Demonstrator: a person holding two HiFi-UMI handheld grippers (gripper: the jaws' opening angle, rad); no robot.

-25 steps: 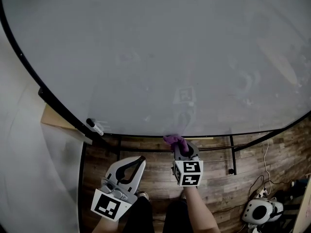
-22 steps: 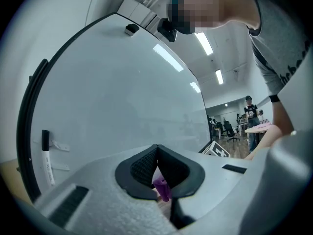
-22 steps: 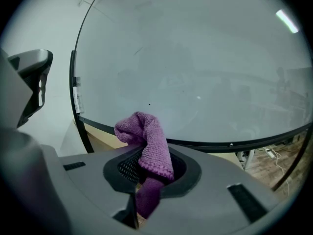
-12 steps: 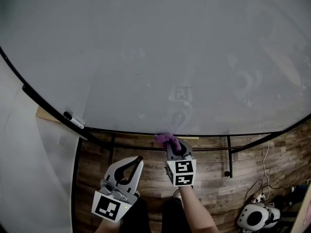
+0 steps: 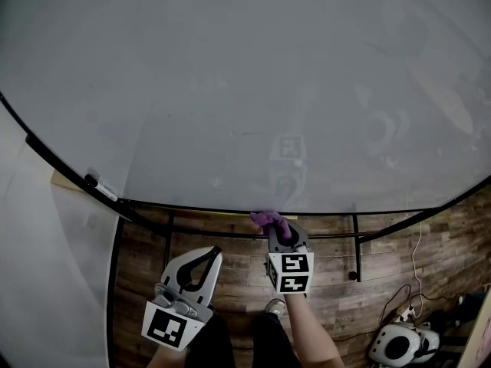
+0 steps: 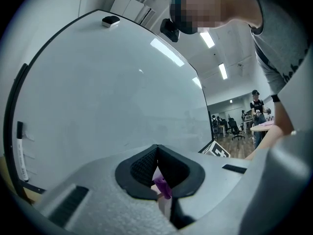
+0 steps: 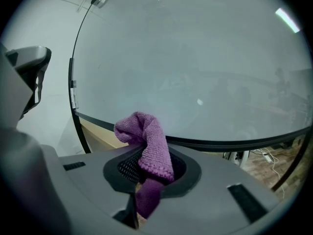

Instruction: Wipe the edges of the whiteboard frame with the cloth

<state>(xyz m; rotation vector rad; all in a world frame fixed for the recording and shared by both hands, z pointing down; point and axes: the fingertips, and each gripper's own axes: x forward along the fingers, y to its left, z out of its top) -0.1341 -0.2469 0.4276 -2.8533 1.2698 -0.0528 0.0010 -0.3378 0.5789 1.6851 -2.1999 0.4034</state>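
The whiteboard (image 5: 245, 90) fills the head view, and its black frame (image 5: 345, 215) curves along the bottom. My right gripper (image 5: 279, 233) is shut on the purple cloth (image 5: 268, 219), which presses against the bottom frame edge. In the right gripper view the cloth (image 7: 149, 143) bulges out of the shut jaws just under the frame (image 7: 234, 143). My left gripper (image 5: 209, 254) is shut and hangs below the board, apart from it. In the left gripper view a sliver of purple shows in the gap behind its shut jaws.
A marker pen (image 5: 101, 188) lies on the ledge at the board's lower left corner. Black stand bars (image 5: 354, 248) run under the board above a wooden floor. Cables and a white device (image 5: 399, 343) lie at the bottom right. A white wall (image 5: 46, 282) stands at left.
My right gripper has slid the cloth rightward along the bottom frame, away from the marker pen. The left gripper has stayed below the board, still shut.
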